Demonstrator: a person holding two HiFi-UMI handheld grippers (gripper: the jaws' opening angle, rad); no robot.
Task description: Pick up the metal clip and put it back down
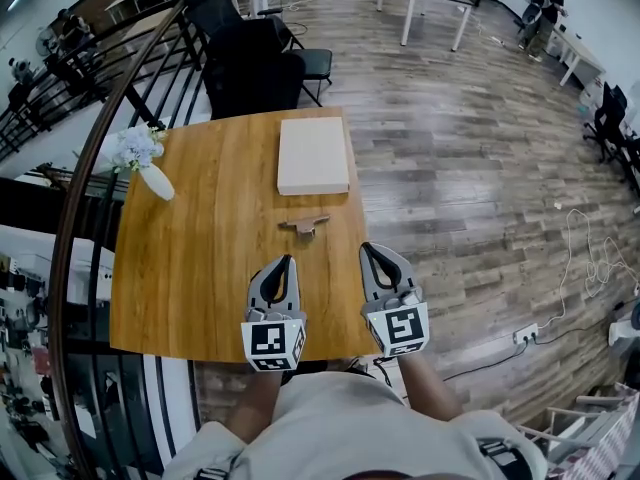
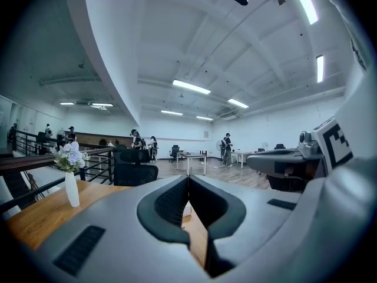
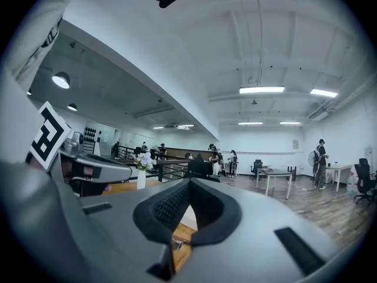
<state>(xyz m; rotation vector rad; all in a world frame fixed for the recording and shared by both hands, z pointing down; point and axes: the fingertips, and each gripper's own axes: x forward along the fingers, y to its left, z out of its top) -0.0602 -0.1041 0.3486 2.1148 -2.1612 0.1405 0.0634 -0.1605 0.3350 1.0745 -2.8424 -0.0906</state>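
The metal clip point(image 1: 305, 225) lies on the wooden table point(image 1: 200, 268), just in front of a flat white box. Both grippers hover at the table's near edge, short of the clip and apart from it. My left gripper point(image 1: 287, 260) is shut with nothing in it; in the left gripper view its jaws point(image 2: 188, 178) meet along a closed line. My right gripper point(image 1: 366, 248) is shut and holds nothing as well, jaws together in the right gripper view point(image 3: 189, 181). Below that closed seam a sliver of the clip point(image 3: 175, 244) shows on the wood.
The white box point(image 1: 313, 155) lies mid-table beyond the clip. A white vase of flowers point(image 1: 150, 168) stands at the table's left edge by a dark railing point(image 1: 90, 168). Black chairs point(image 1: 255, 58) stand behind the table. Cables and a power strip point(image 1: 527, 333) lie on the floor to the right.
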